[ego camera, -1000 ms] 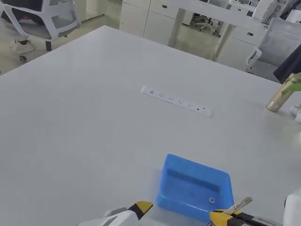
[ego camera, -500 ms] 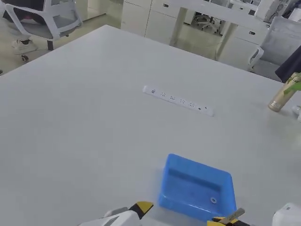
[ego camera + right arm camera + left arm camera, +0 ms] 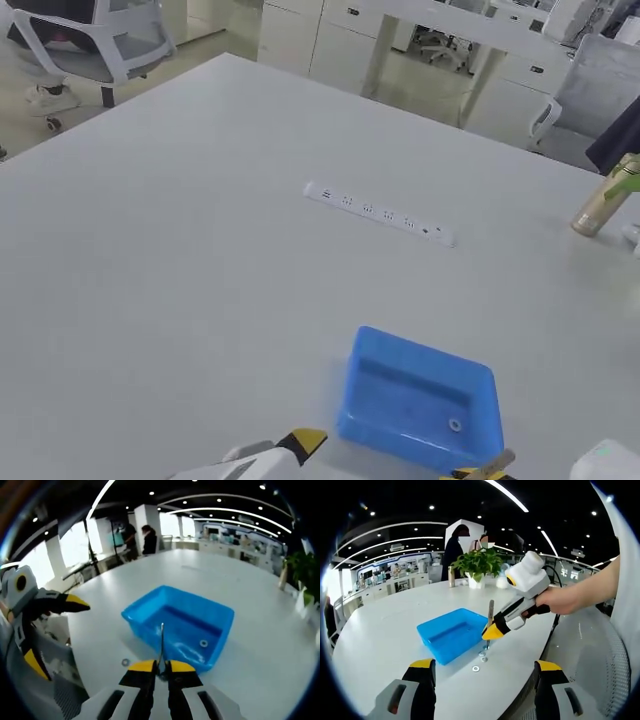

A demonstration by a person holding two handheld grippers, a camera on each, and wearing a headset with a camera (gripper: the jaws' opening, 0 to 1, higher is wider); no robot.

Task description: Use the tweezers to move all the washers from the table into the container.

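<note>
Right gripper (image 3: 161,667) clamped on thin steel tweezers (image 3: 161,642). Their long axis runs straight out of the jaws, tips aimed at the blue plastic container's (image 3: 145,630) near wall. Small flat metal washers (image 3: 476,668) lie on the white table (image 3: 240,595) just outside that wall, left of the tweezers' line; rings, no axis. Left gripper (image 3: 484,666): jaws wide apart, empty, farther back. One washer (image 3: 203,643) sits inside the container.
</note>
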